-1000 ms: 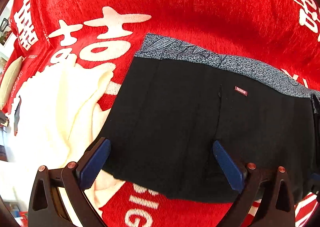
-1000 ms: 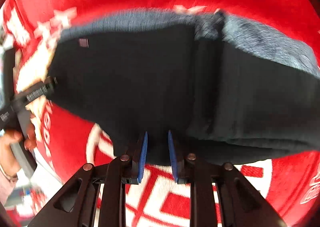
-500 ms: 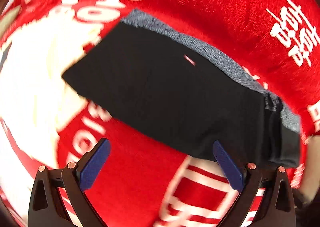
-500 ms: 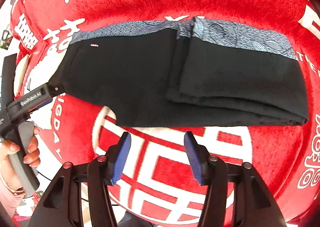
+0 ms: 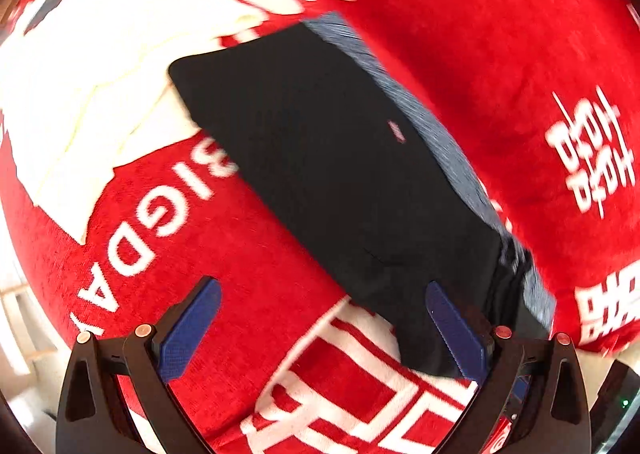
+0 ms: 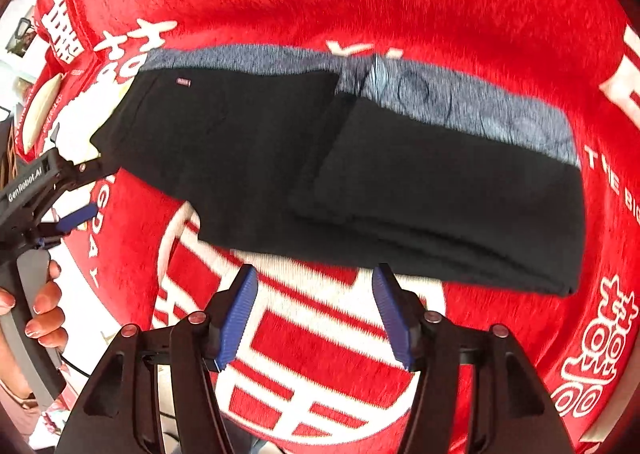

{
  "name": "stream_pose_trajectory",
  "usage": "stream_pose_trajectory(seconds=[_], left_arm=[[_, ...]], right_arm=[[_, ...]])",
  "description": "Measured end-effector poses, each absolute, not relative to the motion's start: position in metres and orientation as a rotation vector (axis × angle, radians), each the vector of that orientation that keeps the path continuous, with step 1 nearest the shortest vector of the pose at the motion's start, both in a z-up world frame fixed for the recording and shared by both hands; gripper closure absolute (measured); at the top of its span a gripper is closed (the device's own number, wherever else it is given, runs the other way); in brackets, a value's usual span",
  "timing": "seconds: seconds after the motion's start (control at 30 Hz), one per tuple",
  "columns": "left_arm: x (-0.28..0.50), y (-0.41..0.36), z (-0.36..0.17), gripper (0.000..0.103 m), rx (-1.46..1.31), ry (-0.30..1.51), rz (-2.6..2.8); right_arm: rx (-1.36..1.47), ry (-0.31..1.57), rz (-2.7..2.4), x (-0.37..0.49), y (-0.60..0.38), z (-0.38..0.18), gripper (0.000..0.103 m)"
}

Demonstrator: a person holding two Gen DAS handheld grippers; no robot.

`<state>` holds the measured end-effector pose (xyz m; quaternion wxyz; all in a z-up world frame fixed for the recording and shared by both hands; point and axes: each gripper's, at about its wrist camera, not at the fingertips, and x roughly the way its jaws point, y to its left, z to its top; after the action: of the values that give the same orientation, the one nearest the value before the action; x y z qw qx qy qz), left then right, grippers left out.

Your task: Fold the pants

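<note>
Pants (image 6: 360,170) folded flat on red blanket (image 6: 400,2), waistband far side.
Left gripper (image 5: 324,328) jaws wide, empty; right gripper (image 6: 316,312) jaws opening, empty. Next fold: grip edges evenly, avoid dragging layers.

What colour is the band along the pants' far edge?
Mottled blue-grey band on black pants; clearest in the right wrist view.

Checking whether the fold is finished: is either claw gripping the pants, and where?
Nothing is held. The left claw is open, the right claw is opening, and the pants lie free.
</note>
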<state>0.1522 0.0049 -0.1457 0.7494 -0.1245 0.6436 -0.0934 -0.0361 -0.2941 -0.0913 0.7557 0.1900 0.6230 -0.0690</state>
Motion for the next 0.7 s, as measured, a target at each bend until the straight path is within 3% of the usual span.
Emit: stream_pose_trajectory(seconds=[0.17,0.37,0.7], left_arm=[[0.171,0.023,-0.161,0.000,-0.275,1.411,-0.226],[0.194,0.035,-0.178,0.000,-0.338,1.431,-0.331],[0.223,0.057,-0.186,0.000,-0.646,1.349,-0.525]], right_arm=[[0.383,1.300,-0.208,-0.007,-0.289,-0.099,0.039],[0.341,1.310,-0.303,0.006,-0.275,-0.118,0.031],[0.268,1.318,-0.314,0.007,-0.267,-0.123,0.030]])
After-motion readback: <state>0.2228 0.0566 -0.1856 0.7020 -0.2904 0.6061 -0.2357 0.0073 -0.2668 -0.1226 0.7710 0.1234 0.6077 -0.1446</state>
